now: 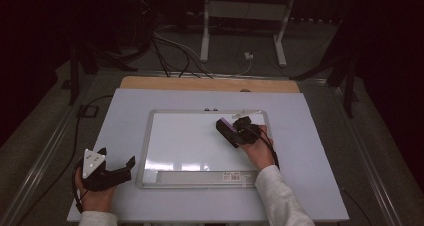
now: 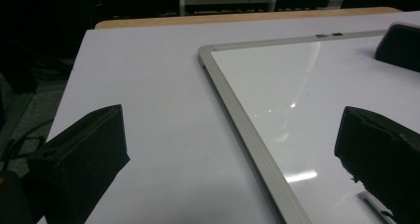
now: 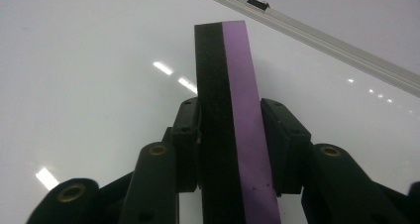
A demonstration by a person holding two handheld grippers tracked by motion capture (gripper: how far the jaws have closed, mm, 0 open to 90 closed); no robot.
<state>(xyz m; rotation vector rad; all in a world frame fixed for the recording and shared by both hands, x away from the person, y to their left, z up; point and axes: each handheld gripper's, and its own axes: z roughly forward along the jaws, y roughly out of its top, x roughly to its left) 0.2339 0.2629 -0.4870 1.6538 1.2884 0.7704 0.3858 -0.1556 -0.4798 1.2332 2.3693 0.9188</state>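
A white dry-erase board (image 1: 185, 141) with a silver frame lies flat in the middle of the table. My right gripper (image 1: 239, 131) hovers over the board's upper right part, shut on a black-and-purple eraser block (image 1: 226, 128). In the right gripper view the pads press on both long sides of the eraser (image 3: 228, 100), which sticks out ahead over the board (image 3: 89, 60). My left gripper (image 1: 118, 157) rests on the table just left of the board's lower left corner, open with nothing between its fingers. Its own view looks along the board's left frame (image 2: 237, 115), with the eraser (image 2: 398, 45) far off.
A white cover (image 1: 125, 116) spreads over the table, with a wooden strip (image 1: 200, 83) along the far edge. Two small clips (image 1: 211, 109) sit on the board's top frame, and a labelled strip (image 1: 200, 176) runs along its bottom. Cables and a stand's legs (image 1: 205, 36) lie on the floor beyond.
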